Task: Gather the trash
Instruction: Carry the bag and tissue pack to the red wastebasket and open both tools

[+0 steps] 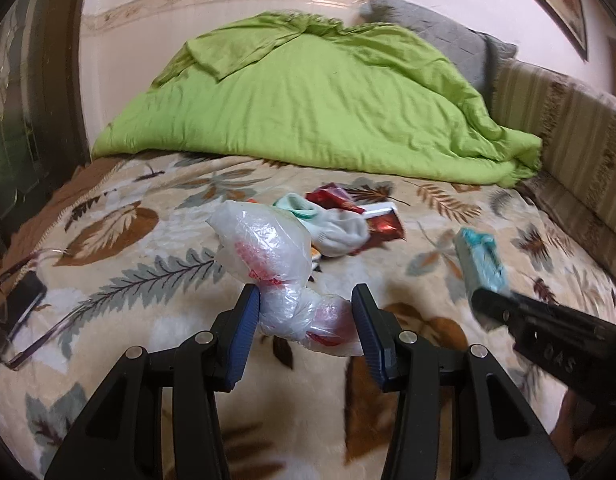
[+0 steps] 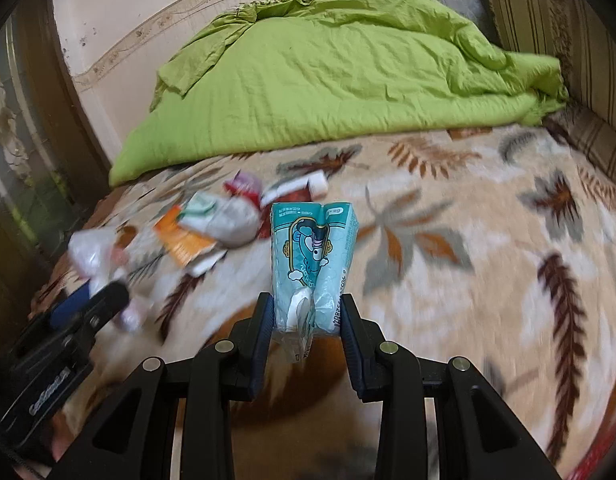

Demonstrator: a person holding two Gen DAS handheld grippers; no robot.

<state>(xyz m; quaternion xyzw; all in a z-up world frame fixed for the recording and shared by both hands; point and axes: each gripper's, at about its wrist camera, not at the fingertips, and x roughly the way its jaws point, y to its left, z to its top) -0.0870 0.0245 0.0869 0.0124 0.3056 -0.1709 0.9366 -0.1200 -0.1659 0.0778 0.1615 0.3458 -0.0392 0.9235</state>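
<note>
Both grippers loaded above the leaf-patterned blanket (image 1: 108, 312) of the bed. Your left gripper (image 1: 306, 320) is closed partway on the twisted neck of a clear plastic bag (image 1: 268, 244) with red print, which is lifted clear of the bed over its middle; your right gripper (image 2: 308, 320) is clamped on the lower end of a teal tissue packet (image 2: 313, 256), held upright toward the bed's right side. The remaining litter, red wrappers (image 1: 381, 224) and an orange carton (image 2: 180, 240), lies in a heap near the folded green duvet (image 1: 308, 100) at the far edge, with a pale sock (image 1: 339, 232) on top. The step in hand appears to be putting the packet into the bag. Keep the left grip firm, as thin film slips easily, and present an open mouth before you release; none is visible here. Leave the sock, and the phone (image 1: 24, 300) and glasses (image 1: 48, 332) at the left edge.
</note>
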